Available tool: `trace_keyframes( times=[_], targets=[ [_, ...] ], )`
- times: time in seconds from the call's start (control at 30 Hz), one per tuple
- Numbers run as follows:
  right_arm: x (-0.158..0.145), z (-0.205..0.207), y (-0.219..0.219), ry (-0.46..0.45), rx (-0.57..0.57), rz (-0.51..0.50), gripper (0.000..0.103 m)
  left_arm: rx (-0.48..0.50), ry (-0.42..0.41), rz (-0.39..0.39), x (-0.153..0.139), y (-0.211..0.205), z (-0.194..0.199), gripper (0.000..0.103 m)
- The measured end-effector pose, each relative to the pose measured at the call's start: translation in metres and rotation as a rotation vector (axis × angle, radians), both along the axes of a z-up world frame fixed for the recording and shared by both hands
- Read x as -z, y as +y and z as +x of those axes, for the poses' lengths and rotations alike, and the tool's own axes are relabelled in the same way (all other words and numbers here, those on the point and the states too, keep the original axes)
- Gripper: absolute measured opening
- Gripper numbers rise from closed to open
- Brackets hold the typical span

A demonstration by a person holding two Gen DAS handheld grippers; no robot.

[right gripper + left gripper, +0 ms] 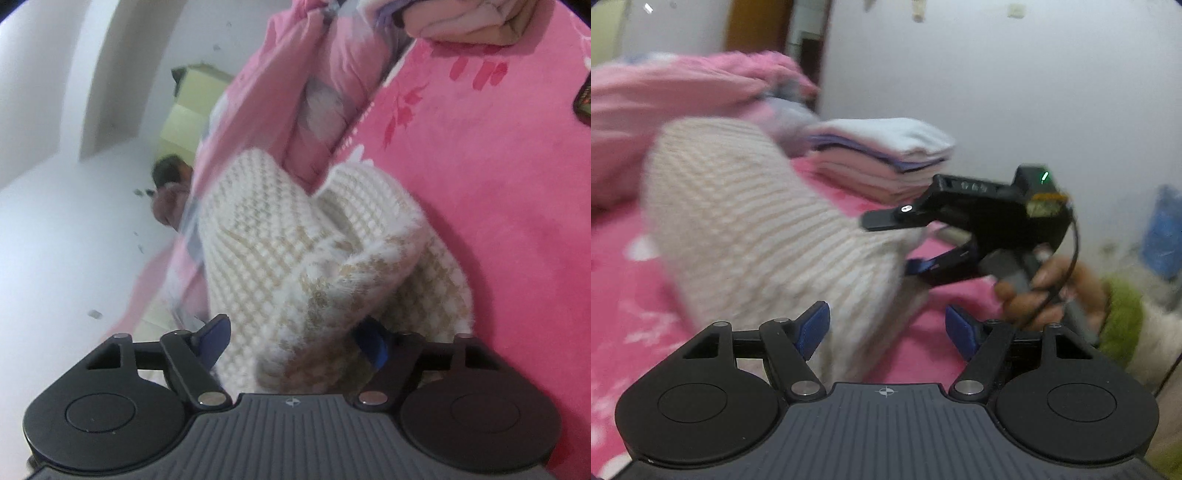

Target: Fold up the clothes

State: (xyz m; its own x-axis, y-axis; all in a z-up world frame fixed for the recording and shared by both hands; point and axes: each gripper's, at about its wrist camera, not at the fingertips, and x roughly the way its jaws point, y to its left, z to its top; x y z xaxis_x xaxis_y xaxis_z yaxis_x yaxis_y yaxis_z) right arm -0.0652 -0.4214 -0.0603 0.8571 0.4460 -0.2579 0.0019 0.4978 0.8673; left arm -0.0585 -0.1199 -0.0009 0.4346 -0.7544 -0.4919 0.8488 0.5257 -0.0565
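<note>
The cream knit sweater (768, 229) lies bunched mid-fold on the pink bed (613, 295); left gripper (886, 332) released, right gripper (291, 345) straddles its hem unclamped; next, clench

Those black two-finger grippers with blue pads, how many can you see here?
2. The left gripper sits at the bottom of its own camera's picture, jaws apart around the cream knitted sweater; the right gripper reaches for the sweater's edge from the right.

blurred: cream knit sweater (757, 229) | hidden: right gripper (910, 240) lower finger tip behind sweater | cut off: dark object (583, 98)
</note>
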Motion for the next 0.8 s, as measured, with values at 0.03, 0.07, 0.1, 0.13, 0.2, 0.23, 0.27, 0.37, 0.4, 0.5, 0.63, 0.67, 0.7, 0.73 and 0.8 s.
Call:
trace_keyframes(
  times=[0.03,0.07,0.1,0.13,0.2,0.23,0.27,0.37,0.4,0.5,0.63,0.67,0.7,0.73,0.8],
  targets=[
    [0.000,0.004,0.002,0.014,0.000,-0.018,0.076,-0.035,-0.021,0.016,0.003,0.004,-0.005,0.070],
    [-0.001,0.005,0.005,0.021,0.000,-0.041,0.076,-0.065,-0.036,0.030,0.006,0.005,-0.008,0.070],
    [-0.002,0.006,0.007,0.028,0.002,-0.058,0.076,-0.093,-0.050,0.044,0.010,0.005,-0.010,0.070],
    [-0.004,0.006,0.009,0.032,0.002,-0.070,0.075,-0.123,-0.067,0.060,0.015,0.004,-0.013,0.070],
    [-0.005,0.004,0.012,0.040,0.005,-0.090,0.063,-0.175,-0.100,0.074,0.024,-0.004,-0.014,0.070],
    [-0.005,0.003,0.013,0.045,0.004,-0.085,0.060,-0.203,-0.128,0.077,0.027,-0.009,-0.015,0.070],
    [-0.004,0.002,0.014,0.050,0.003,-0.079,0.052,-0.235,-0.159,0.082,0.031,-0.013,-0.016,0.070],
    [-0.006,0.002,0.019,0.045,-0.007,-0.054,0.038,-0.332,-0.283,0.147,0.042,-0.032,-0.018,0.069],
    [-0.009,0.002,0.023,0.036,-0.013,-0.055,0.034,-0.358,-0.314,0.170,0.044,-0.036,-0.019,0.065],
    [-0.020,0.002,0.038,-0.008,-0.043,-0.081,0.025,-0.417,-0.379,0.229,0.042,-0.035,-0.022,0.059],
    [-0.017,0.003,0.053,-0.023,-0.055,-0.120,0.015,-0.471,-0.390,0.320,0.043,-0.029,-0.018,0.056],
    [-0.014,0.003,0.056,-0.019,-0.054,-0.130,0.014,-0.471,-0.363,0.325,0.044,-0.028,-0.015,0.053],
    [-0.010,0.002,0.059,-0.013,-0.052,-0.138,0.014,-0.463,-0.347,0.319,0.045,-0.028,-0.013,0.049],
    [-0.004,0.002,0.058,0.001,-0.046,-0.140,0.013,-0.449,-0.346,0.315,0.044,-0.031,-0.014,0.046],
    [0.003,0.000,0.056,0.018,-0.035,-0.124,0.013,-0.420,-0.377,0.337,0.045,-0.038,-0.017,0.043]
  ],
)
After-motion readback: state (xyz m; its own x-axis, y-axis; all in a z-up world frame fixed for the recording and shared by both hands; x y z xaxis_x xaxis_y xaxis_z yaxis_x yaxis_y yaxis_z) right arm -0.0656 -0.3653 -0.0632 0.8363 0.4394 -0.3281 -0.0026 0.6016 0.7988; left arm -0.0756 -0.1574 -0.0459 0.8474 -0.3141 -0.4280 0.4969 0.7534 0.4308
